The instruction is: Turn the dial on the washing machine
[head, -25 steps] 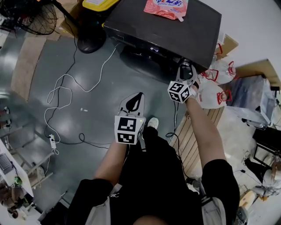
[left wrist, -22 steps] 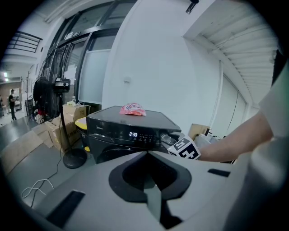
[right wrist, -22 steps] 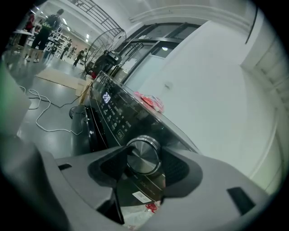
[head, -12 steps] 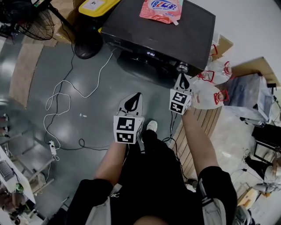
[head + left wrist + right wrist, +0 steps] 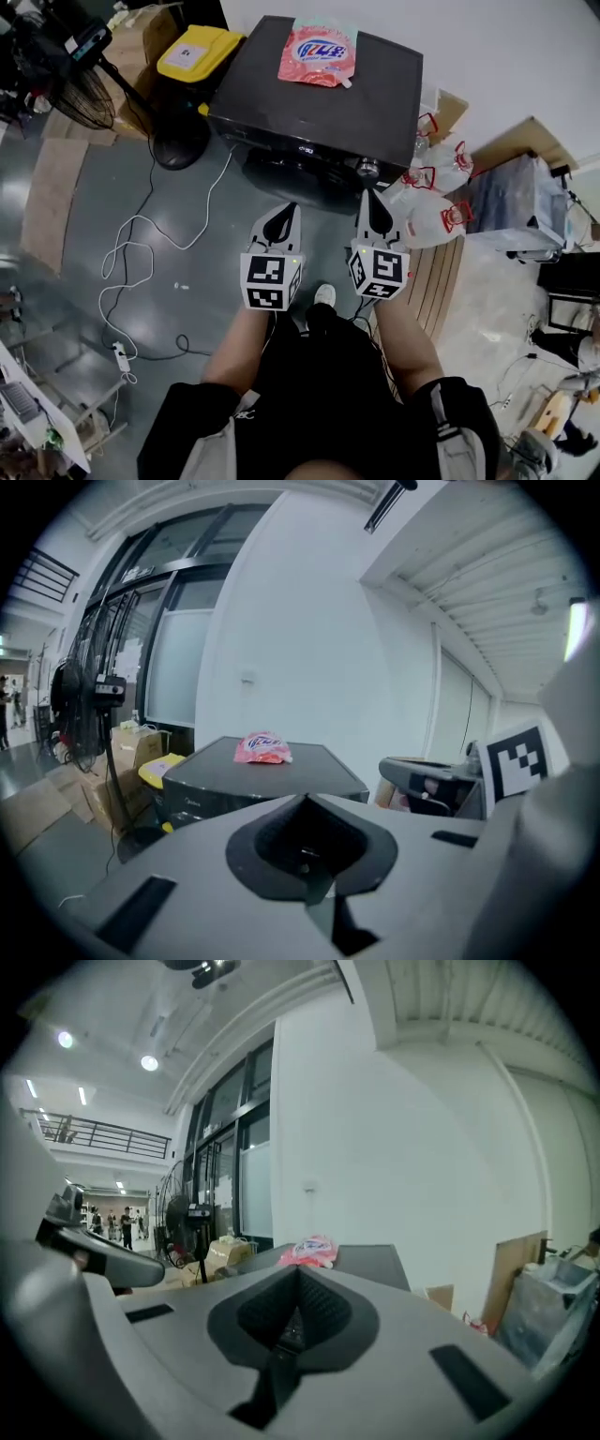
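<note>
The black washing machine point(image 5: 319, 103) stands ahead of me, its silver dial point(image 5: 367, 169) at the right end of the front panel. A pink detergent pouch point(image 5: 316, 52) lies on its lid. My right gripper point(image 5: 371, 204) hangs just in front of and below the dial, apart from it, shut with nothing between its pads. My left gripper point(image 5: 284, 217) is beside it to the left, also shut and empty. The left gripper view shows the machine point(image 5: 253, 780) and pouch point(image 5: 262, 747) beyond the closed left gripper point(image 5: 306, 801). In the right gripper view the pouch point(image 5: 312, 1251) sits past the closed right gripper point(image 5: 298, 1274).
A yellow-lidded bin point(image 5: 199, 52) and a standing fan point(image 5: 75, 89) are left of the machine. Cables point(image 5: 141, 244) and a power strip point(image 5: 122, 356) lie on the grey floor. White jugs with red handles point(image 5: 431, 202) and a grey crate point(image 5: 511, 202) crowd the right side.
My right gripper has drawn back from the dial toward me and its jaws have closed. The left gripper has barely moved. The head view now looks further up the machine.
</note>
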